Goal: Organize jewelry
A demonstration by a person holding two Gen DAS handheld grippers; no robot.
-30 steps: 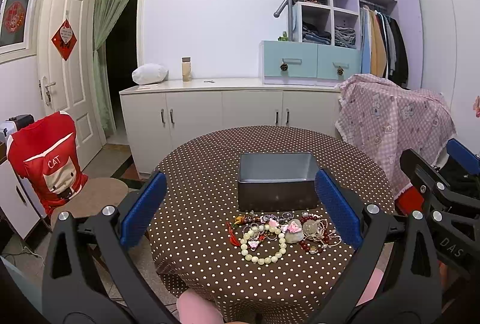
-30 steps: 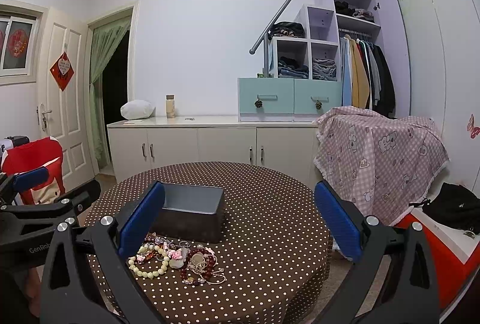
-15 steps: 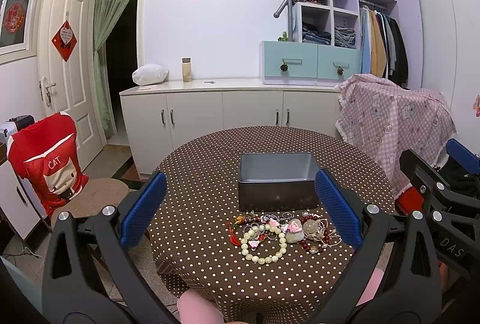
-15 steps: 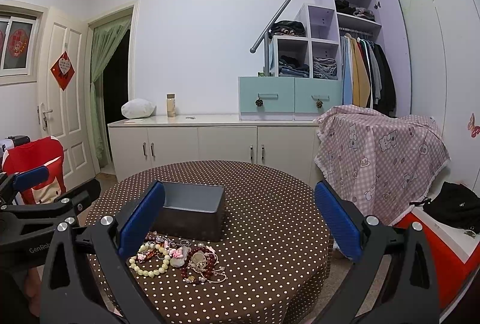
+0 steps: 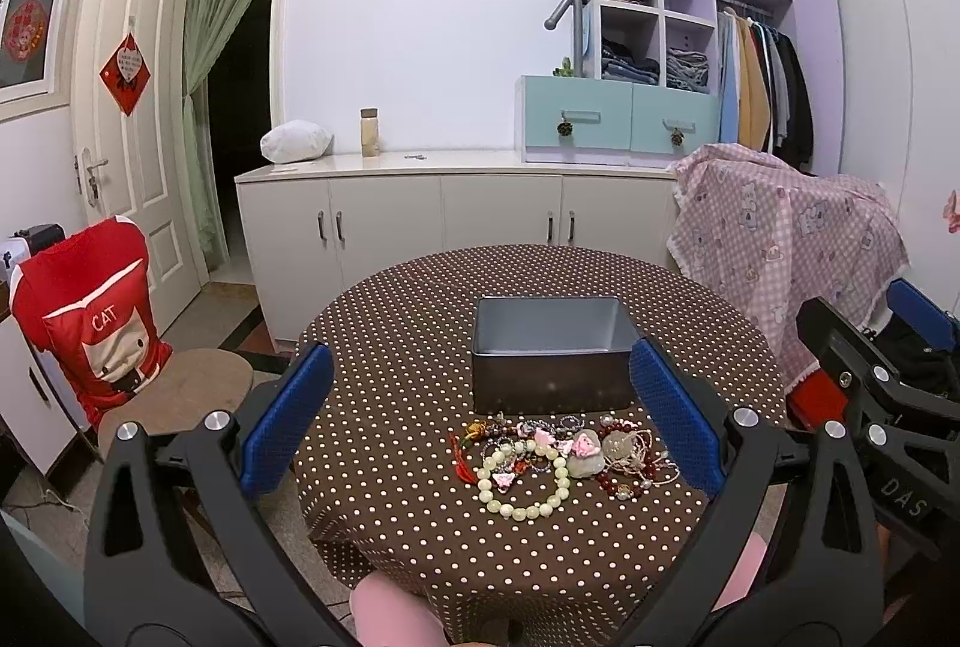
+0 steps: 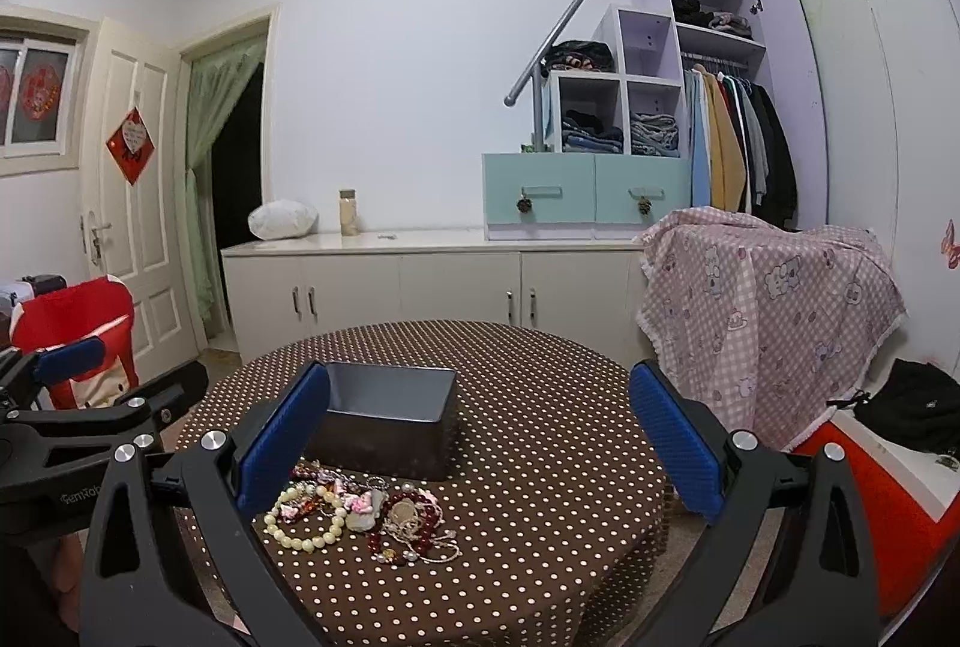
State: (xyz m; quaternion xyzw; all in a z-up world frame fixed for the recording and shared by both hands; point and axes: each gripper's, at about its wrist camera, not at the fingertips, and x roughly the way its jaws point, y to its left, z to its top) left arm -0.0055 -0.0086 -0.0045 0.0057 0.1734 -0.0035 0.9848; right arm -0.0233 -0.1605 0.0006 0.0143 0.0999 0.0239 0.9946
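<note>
A pile of jewelry (image 5: 558, 458) lies on the round dotted table (image 5: 390, 377), with a pale green bead bracelet (image 5: 525, 485) and dark red beads (image 5: 624, 473) in it. A grey metal box (image 5: 552, 362), open and empty, stands just behind the pile. My left gripper (image 5: 480, 422) is open and empty, held above the table's near edge. In the right wrist view the pile (image 6: 360, 515) and the box (image 6: 387, 419) lie left of centre. My right gripper (image 6: 480, 443) is open and empty, above the table to the right of the pile.
A red-covered chair (image 5: 90, 311) and a round stool (image 5: 180, 395) stand left of the table. White cabinets (image 5: 450, 221) run along the back wall. A pink checked cloth (image 5: 786, 251) covers something at the right. A black bag on a red box (image 6: 912, 407) sits far right.
The right wrist view has shifted slightly; the jewelry and the box stay where they were. Both grippers remain open.
</note>
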